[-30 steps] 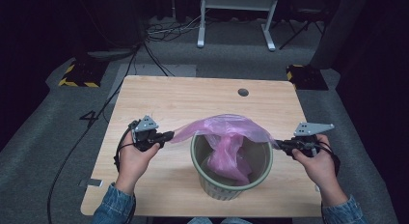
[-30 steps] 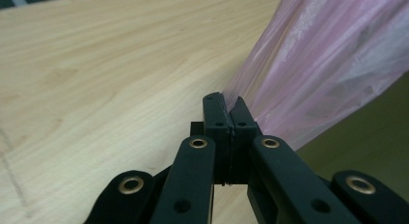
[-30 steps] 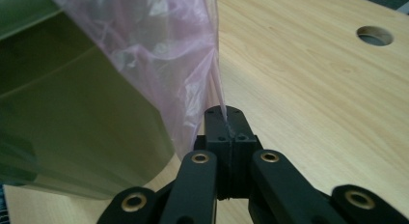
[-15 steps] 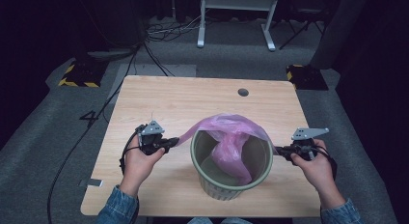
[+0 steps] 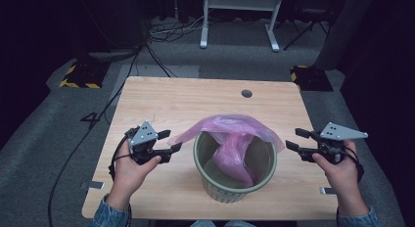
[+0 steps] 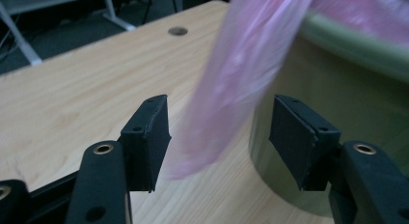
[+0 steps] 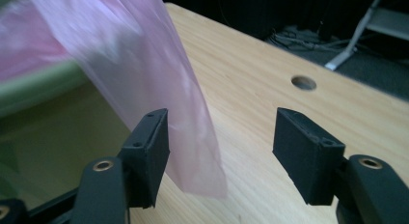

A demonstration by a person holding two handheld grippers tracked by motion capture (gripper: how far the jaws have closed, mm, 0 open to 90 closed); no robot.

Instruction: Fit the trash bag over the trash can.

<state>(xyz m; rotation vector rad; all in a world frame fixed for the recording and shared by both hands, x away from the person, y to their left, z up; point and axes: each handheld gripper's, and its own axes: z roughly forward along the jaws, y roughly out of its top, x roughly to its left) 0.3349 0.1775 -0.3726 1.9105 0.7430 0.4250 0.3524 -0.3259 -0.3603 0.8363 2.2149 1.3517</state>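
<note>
A green round bin stands at the table's near middle. A pink plastic bag lies over its far rim and hangs down inside. My left gripper is just left of the bin and open; its jaws have just been opening. In the left gripper view the bag's loose flap hangs blurred between the pads of that gripper, untouched, beside the bin wall. My right gripper is right of the bin and open, also freshly opened. The bag's flap droops past its left pad.
The wooden table has a round cable hole near its far edge. Beyond it, on the grey floor, are a white frame, cables and yellow-black striped blocks.
Both grippers held the bag's edges at the bin's sides; both have let go and drawn up and away. The bag's flaps now hang loose over the rim.
</note>
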